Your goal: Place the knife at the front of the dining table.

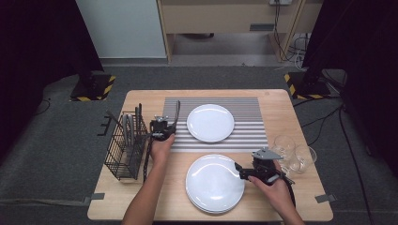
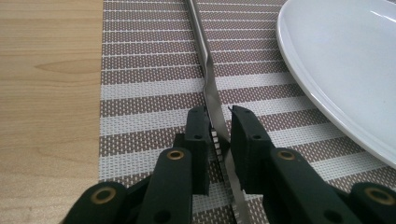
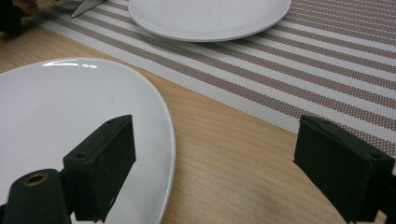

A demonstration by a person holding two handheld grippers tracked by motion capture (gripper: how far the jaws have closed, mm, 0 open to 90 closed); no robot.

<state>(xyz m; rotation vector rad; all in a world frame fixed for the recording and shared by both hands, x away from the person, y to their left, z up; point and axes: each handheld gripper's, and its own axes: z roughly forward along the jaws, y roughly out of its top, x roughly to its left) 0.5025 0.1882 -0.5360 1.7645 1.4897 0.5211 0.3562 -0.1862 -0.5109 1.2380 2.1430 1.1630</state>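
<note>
On the table [image 1: 141, 197], 2 sets of white plates are seen: 1 single plate [image 1: 210, 123] toward 12 o'clock on the 1 striped placemat [image 1: 248, 110], and a stack [image 1: 214, 183] toward 6 o'clock whose number cannot be told. 2 clear glasses [image 1: 293, 152] are counted at 3 o'clock and 1 black wire basket [image 1: 124, 150] at 9 o'clock. 1 knife [image 2: 210, 88] is counted on the placemat.

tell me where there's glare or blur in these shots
High view: sharp, dark at both upper corners. Left gripper view: the knife is crisp at the jaws, soft farther up. Right gripper view: glare streaks on the near plate, jaws slightly soft.
</note>
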